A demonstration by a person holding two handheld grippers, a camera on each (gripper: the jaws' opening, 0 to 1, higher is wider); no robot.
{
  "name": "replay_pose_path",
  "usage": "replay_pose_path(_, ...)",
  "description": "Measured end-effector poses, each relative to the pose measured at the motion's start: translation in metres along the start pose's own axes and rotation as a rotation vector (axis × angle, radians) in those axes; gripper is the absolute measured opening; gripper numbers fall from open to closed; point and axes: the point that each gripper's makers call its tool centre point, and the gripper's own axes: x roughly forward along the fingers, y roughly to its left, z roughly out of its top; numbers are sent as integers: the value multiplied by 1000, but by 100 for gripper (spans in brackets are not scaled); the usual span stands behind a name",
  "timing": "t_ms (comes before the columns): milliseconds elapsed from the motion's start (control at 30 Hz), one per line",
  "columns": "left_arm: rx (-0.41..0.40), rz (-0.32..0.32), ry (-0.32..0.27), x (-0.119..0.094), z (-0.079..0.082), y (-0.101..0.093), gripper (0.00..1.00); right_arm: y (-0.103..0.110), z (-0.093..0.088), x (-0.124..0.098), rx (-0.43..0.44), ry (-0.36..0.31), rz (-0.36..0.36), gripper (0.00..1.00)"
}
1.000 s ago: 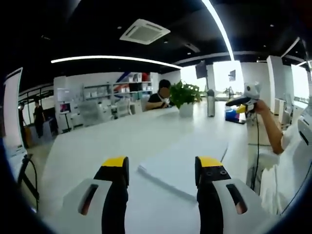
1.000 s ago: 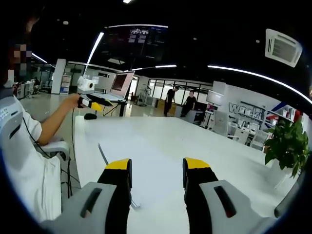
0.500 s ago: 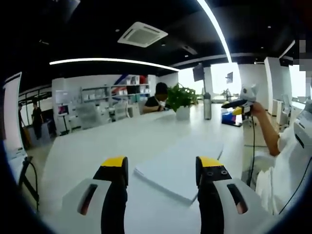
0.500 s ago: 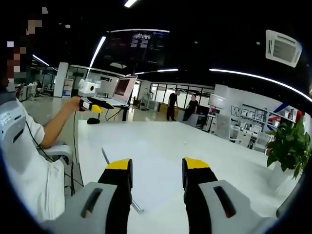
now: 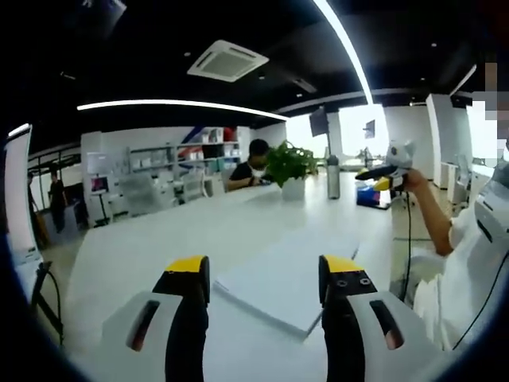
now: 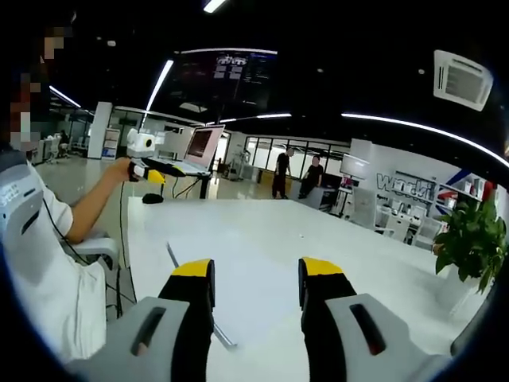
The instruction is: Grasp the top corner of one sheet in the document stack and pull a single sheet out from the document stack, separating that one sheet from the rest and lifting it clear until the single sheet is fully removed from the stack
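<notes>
**2 open grippers held above a paper stack on a white table**

In the left gripper view, the left gripper (image 5: 264, 278) rises from the bottom edge with its 2 yellow-tipped jaws spread apart and nothing between them. The document stack (image 5: 286, 274), a flat white pile of sheets, lies on the white table (image 5: 151, 247) just beyond the jaws, showing in the gap between them and running toward the right jaw. Its near edge shows some thickness. The gripper is above the stack and not touching it.

Far to the right of those jaws, a person's hand holds up the right gripper (image 5: 383, 169) in the air, well apart from the stack. Past the stack, at the far end of the table, a potted plant (image 5: 290, 165) stands, with a seated person (image 5: 250, 163) just behind it.

In the right gripper view, the right gripper (image 6: 256, 280) also has its 2 jaws apart and empty. The document stack (image 6: 254, 263) lies ahead between them, its long edge (image 6: 179, 267) running off past the left jaw. Far to the left, the person's hand holds the left gripper (image 6: 147, 169) raised. An open laptop (image 6: 191, 147) sits beyond it, and the plant (image 6: 469, 239) stands far to the right.
</notes>
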Motion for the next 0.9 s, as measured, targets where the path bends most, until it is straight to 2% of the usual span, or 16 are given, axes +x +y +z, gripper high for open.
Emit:
replay_pose_path(633, 17, -15, -5, 1, 3, -7, 55, -2, 3, -2, 33, -19, -4, 44)
replay_pose_path(900, 18, -14, -13, -2, 5, -10, 54, 3, 7, -4, 56, -42, 12, 54)
